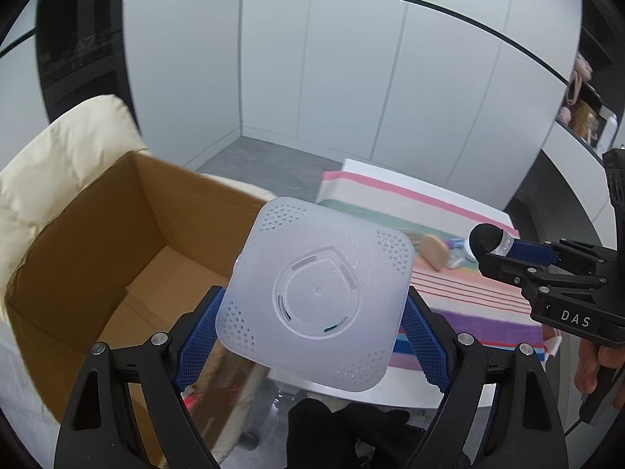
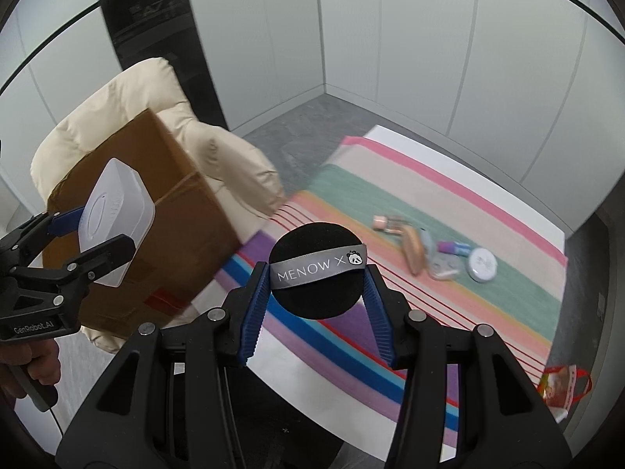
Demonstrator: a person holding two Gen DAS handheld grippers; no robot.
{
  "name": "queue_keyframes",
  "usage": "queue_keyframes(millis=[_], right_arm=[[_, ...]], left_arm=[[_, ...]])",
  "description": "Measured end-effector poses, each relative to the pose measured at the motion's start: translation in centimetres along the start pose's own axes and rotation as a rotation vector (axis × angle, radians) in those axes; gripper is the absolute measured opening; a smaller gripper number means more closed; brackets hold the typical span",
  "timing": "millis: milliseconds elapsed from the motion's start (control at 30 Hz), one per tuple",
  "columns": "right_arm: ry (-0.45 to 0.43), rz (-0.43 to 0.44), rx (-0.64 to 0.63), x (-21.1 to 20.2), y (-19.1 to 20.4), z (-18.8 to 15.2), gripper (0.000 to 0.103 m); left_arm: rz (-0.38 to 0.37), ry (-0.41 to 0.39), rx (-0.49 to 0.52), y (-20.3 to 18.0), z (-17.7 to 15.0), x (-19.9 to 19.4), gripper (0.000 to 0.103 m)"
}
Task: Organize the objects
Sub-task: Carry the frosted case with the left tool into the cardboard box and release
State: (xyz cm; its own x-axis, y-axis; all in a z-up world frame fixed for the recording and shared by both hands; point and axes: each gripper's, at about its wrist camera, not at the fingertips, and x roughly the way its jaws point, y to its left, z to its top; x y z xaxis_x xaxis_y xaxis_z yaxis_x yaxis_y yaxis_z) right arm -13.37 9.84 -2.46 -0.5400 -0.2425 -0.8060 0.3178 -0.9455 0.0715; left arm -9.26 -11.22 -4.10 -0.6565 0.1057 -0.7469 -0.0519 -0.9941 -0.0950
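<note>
At the left, the left gripper (image 1: 312, 324) is raised over the open cardboard box (image 1: 117, 242) on the cream chair (image 1: 58, 156), its blue fingers (image 1: 195, 340) clamped on a frosted white square case (image 1: 316, 297) with dotted corners and a round centre. To the right, the right gripper (image 2: 316, 285) hangs above the striped cloth (image 2: 488, 293) on the white table (image 2: 508, 195), squeezing a black round puff (image 2: 316, 297) with a grey "MENOW" ribbon. White wall panels and grey floor lie behind; small cosmetics (image 2: 429, 250) sit further right on the cloth.
</note>
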Motion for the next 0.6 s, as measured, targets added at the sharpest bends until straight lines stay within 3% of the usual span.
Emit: queue_keyframes(millis=[600], right_arm=[[-0.056, 0.115, -0.137, 1.4, 9.5, 2.5, 0.050]], left_arm=[[0.109, 0.021, -0.087, 7.1, -1.4, -1.3, 0.088]])
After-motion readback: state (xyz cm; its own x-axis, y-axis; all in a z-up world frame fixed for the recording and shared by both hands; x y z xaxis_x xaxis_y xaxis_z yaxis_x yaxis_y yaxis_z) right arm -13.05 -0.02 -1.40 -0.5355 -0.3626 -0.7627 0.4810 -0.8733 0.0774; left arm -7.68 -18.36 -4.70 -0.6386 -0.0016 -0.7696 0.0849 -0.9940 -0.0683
